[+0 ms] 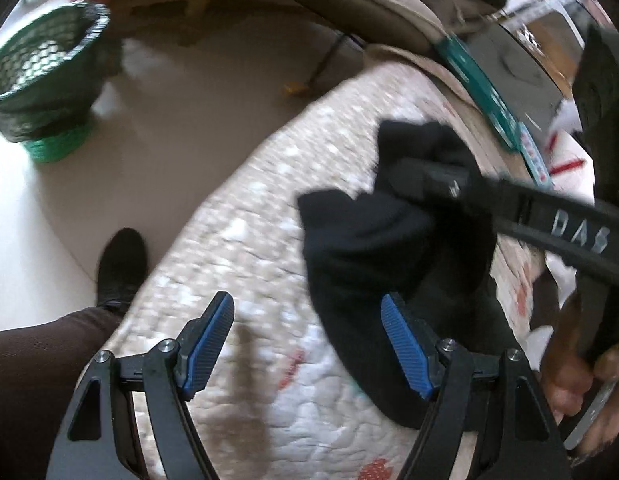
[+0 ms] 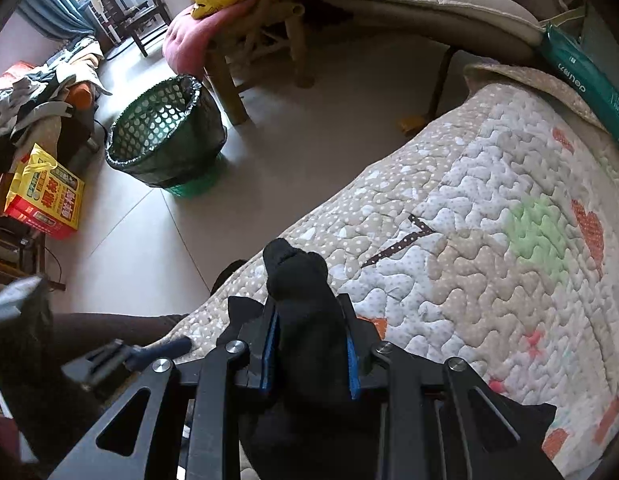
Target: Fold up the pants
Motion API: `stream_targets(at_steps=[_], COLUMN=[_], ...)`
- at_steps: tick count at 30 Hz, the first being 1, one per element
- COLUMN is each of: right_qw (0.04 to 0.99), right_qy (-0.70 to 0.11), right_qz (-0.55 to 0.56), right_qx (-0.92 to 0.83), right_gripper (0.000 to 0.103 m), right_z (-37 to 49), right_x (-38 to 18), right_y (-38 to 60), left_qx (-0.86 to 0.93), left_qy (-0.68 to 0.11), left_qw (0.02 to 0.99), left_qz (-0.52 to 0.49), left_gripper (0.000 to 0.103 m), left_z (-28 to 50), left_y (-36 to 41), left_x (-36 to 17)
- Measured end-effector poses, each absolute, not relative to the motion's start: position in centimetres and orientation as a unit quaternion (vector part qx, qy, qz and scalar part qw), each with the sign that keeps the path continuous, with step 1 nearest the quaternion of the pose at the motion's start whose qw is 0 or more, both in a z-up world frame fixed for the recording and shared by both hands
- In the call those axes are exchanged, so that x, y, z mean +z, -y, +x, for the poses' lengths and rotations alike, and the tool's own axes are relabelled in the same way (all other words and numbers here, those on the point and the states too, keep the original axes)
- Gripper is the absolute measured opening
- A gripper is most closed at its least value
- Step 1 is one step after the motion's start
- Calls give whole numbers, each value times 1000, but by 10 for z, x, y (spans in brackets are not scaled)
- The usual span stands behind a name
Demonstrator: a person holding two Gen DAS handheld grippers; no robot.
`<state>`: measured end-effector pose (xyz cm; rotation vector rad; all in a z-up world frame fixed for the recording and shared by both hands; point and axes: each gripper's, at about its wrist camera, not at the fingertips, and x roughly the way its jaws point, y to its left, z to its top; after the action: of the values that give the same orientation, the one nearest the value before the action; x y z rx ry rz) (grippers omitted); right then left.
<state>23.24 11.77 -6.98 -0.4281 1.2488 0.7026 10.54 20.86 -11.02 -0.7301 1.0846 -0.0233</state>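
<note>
Pants bunched, lifted over the bed, fold barely begun.

Black pants [image 1: 393, 240] bundled and hanging above the quilt [image 1: 237, 240], at about 2 o'clock in the left wrist view; no flat layer, no crease, no legs aligned, so judged early, with spreading, smoothing and every fold left to do. Right tongs [image 2: 309, 344] pinching a wad of the cloth. Left tongs [image 1: 307, 340] spread wide and holding nothing, just at the hanging edge. Farther out, green basket [image 2: 165, 136] on the floor at 10 o'clock.
</note>
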Motion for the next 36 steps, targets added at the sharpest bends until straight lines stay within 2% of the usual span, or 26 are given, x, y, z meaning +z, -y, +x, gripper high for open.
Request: stream_targets(at_steps=[1,2,3,6,13,19,20,22,23,24,30,36], right_qw=[734,735,737,746,774,802,804,805,806,808,809,859], right_qy=[-567,-566,-564,-553,-525,-514,-516,-526,-532,-542,-573,-510], right_qz=[-193,-190,-188,-178,-150,-107,-98,-82,-79,-76,-115,-22], right_qx=[321,322,322,325,320,285,280,261,245,218,72,48], right_gripper=[29,29,29,29,29,30,33,35,39,44,47,47], right_z=[231,231,230,225,210,197,193,185,181,175,159,155], right_x=[-66,-63,-60,-44,-2,20,19,13,8,-1,-37,-11], right_y=[-114,-112,-111,-99,-54,27,43,78,95,118,209,243], left_qx=[-28,-51,-70,-96,-168,-203,-207,-220,-226,-230,-240,-194], left_qy=[-506,-509,-515,-507,-476,-485,-490,-503,-507,-512,-538,-529], left_qw=[791,787,784,794,818,818,817,811,808,804,782,795], left_qz=[-342,-344,-339,-322,-277,-235,-223,-200,-198,-196,-203,-226], left_gripper=[60,30,12,5,4,4,8,26,38,42,45,47], left_z=[107,109,111,109,103,99,96,89,87,82,63,79], left_y=[-204,-200,-194,-178,-118,-46,-38,-21,-18,-16,-45,-66], left_x=[-111,-112,-112,-102,-54,-40,-41,-47,-50,-54,-66,-62])
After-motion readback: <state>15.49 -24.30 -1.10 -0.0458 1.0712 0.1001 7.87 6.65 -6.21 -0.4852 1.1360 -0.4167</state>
